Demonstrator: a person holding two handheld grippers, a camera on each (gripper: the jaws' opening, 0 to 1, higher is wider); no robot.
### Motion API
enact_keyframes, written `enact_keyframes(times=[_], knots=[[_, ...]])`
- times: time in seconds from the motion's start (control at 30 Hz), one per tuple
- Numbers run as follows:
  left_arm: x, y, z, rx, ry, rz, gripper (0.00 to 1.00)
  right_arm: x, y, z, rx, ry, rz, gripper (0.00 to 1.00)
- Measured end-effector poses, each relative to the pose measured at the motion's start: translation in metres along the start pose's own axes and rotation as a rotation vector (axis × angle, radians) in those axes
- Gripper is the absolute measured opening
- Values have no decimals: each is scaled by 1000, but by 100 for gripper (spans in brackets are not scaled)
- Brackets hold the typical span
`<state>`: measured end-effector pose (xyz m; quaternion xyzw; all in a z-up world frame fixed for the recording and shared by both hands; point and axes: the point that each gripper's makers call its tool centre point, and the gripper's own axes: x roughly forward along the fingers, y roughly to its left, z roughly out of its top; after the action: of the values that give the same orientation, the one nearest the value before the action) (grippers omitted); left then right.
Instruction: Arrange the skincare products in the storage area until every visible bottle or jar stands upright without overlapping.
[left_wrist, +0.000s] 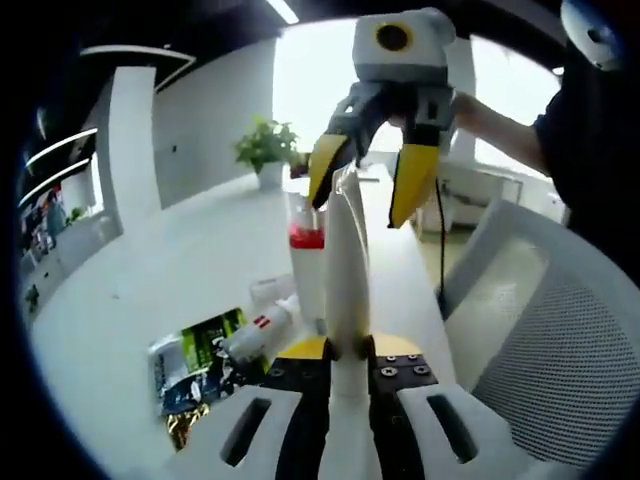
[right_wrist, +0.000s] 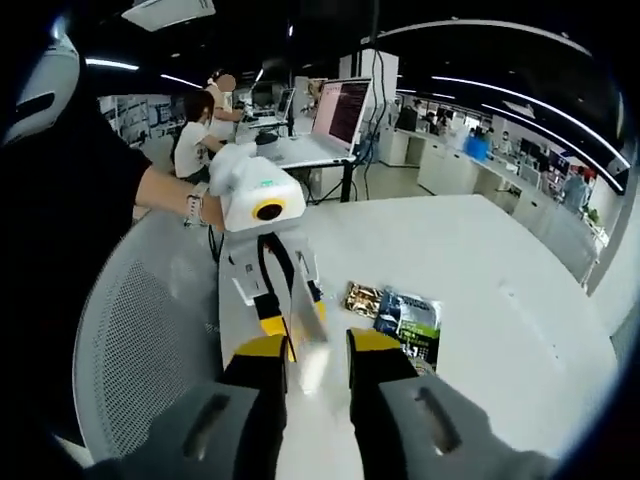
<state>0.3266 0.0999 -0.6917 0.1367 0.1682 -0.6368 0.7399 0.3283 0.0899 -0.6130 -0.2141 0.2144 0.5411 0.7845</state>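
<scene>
My two views face each other low over the white table (left_wrist: 150, 290), each close on the other hand-held gripper, sharing the tube between.

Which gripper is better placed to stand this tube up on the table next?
Left, probably: the left gripper is already shut on the white tube, while the right gripper is open at its tip.

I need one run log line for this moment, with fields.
left tool: shut on tall white tube | right tool: open around tube top | white bottle with red band: upright on white table | small white bottle: lying
</scene>
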Motion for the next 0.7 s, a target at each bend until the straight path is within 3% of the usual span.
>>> enact_keyframes(times=[0.2, 0.37, 0.7], knots=[[2, 2, 1, 2, -2, -1, 8, -12, -8, 8, 2, -30, -69, 20], [3, 2, 1, 9, 1, -9, 8, -17, -24, 8, -3, -34, -119, 20], [6, 4, 2, 20, -5, -5, 8, -32, -37, 4, 0, -36, -180, 21]])
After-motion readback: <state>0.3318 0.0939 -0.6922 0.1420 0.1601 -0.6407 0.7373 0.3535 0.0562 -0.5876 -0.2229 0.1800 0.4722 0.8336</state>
